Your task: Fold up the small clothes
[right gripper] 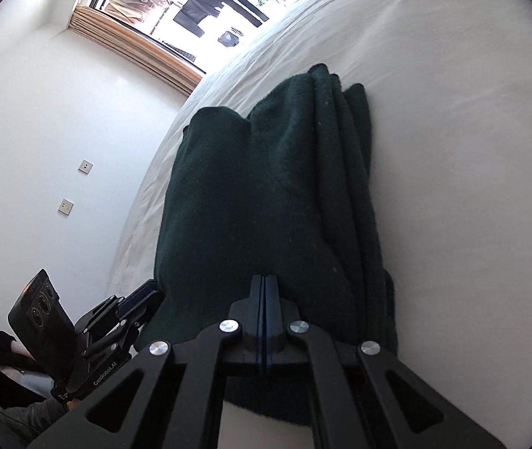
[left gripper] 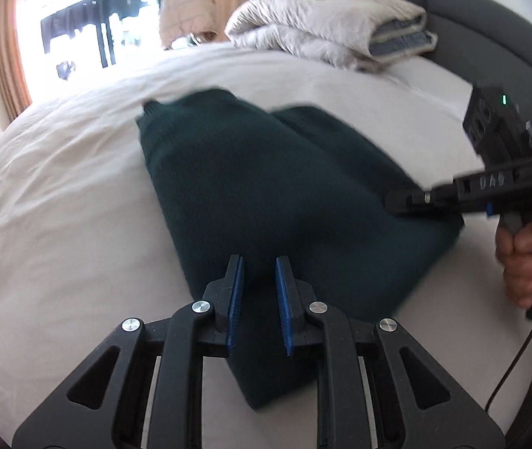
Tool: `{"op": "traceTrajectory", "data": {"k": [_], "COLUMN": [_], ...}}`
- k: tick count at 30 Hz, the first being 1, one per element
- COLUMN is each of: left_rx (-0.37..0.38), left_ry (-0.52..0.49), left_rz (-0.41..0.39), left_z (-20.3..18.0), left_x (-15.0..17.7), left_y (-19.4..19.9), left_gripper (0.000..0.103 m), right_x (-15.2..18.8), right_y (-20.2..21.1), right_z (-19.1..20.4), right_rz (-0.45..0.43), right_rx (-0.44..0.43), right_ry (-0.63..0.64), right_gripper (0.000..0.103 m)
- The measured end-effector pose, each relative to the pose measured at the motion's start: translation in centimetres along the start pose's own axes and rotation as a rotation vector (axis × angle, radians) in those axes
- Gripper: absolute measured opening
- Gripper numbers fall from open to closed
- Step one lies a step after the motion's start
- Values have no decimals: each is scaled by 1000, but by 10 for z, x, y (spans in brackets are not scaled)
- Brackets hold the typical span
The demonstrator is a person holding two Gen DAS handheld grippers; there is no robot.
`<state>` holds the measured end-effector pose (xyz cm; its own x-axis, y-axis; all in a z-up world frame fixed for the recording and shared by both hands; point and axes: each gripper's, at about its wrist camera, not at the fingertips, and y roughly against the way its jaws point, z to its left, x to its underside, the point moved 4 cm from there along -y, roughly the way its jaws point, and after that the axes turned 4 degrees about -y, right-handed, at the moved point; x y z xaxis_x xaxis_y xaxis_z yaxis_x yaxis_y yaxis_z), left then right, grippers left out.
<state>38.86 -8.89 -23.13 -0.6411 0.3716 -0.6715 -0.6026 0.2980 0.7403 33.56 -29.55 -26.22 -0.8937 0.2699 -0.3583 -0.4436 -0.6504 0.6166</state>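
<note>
The green sweater [left gripper: 266, 194] lies on the bed [left gripper: 60, 194] near its front edge, already folded into a long, thick bundle with several layers stacked along one side; a ribbed end points toward the far edge of the bed, where a rolled duvet [left gripper: 325, 30] sits by the headboard.

At the bundle's near left corner, the left gripper [left gripper: 259, 292] has its jaws narrowed, with a small gap between the blue pads. The knit sits in that gap, but blur and the angle leave it unclear whether the pads truly pinch it.

At the near right corner, the right gripper [right gripper: 264, 307] is fully closed, pads pressed flat together. From the left wrist view its tip rests on or against the sweater's edge; whether a thin layer is caught between the pads cannot be told. A hand [left gripper: 523, 258] squeezes its handle.

The step looks like taking hold of the near end for another fold. Next would probably be lifting both corners together and carrying them toward the ribbed end, keeping the stacked layers from sliding apart.
</note>
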Motion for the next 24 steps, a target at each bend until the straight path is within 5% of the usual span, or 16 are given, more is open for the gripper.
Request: {"op": "traceTrajectory", "data": {"k": [3,7,9,11,18,24], "left_rx": [-37,5,24,30,35,62], "left_ry": [-35,6,35,82,210,235], "left_rz": [7,22,0,-44,-19,-8], "left_z": [-15,-7,2,15,55,58], "left_x": [15,15,13,8,-10,-14], "left_y": [2,12,24,37,24,12], "left_gripper": [17,17,17,17,18,18], "right_x": [13,18,14,6,-44,-84], "right_y": [12,38,53,66,48,8], "right_z": [-8,-15,-13,-6,27,2], "right_rz": [-20,-56,-104,-153,-127,-60], "right_rx": [0,7,27,26,-10,16], "right_ry": [-9,-23,-14,-6,45,-99], "right_gripper": [0,6,33,46,47,47]}}
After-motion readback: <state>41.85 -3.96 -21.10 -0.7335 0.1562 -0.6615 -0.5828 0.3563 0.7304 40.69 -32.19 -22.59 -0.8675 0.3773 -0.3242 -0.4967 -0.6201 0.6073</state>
